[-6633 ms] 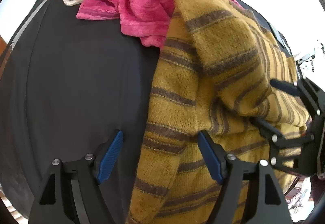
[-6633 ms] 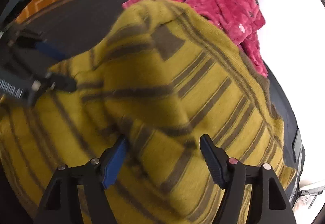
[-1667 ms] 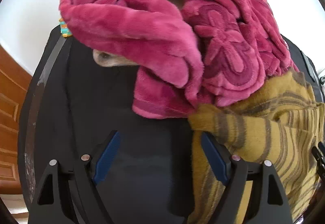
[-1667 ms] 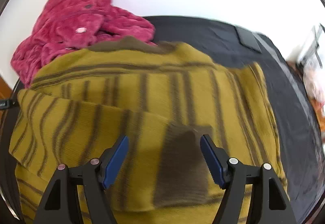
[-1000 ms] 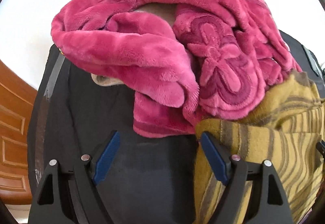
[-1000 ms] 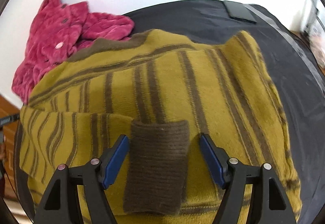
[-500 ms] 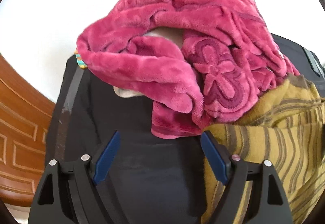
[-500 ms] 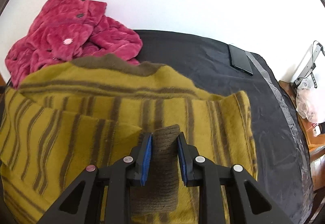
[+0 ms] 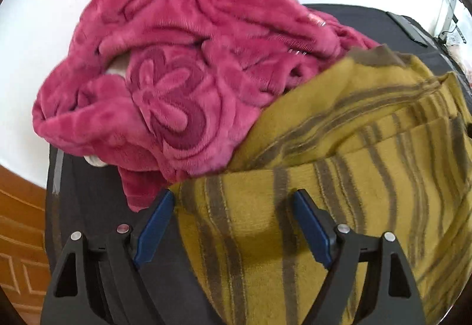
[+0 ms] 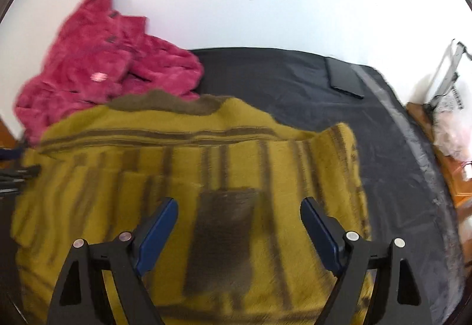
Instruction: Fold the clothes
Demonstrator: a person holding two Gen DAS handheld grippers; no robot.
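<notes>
A mustard sweater with brown stripes (image 10: 236, 142) lies partly folded on the black-covered table (image 10: 295, 83). Its brown cuff (image 10: 221, 236) rests on top, between the fingers of my right gripper (image 10: 239, 216), which stands open just above it. In the left wrist view the same sweater (image 9: 368, 177) fills the lower right, and my left gripper (image 9: 233, 207) is open over its left corner. A crumpled magenta fleece garment (image 9: 183, 74) is heaped behind the sweater, partly overlapping its far edge.
A dark phone (image 10: 343, 78) lies at the table's far right. The fleece heap (image 10: 103, 65) sits far left against the white wall. A wooden surface with a white bag (image 10: 451, 133) is off the table's right edge. A wooden panel (image 9: 20, 221) is at left.
My right gripper was shut on the brown cuff half a second ago and has now opened, leaving the cuff lying on the sweater. My left gripper has shifted right, over the sweater's corner.
</notes>
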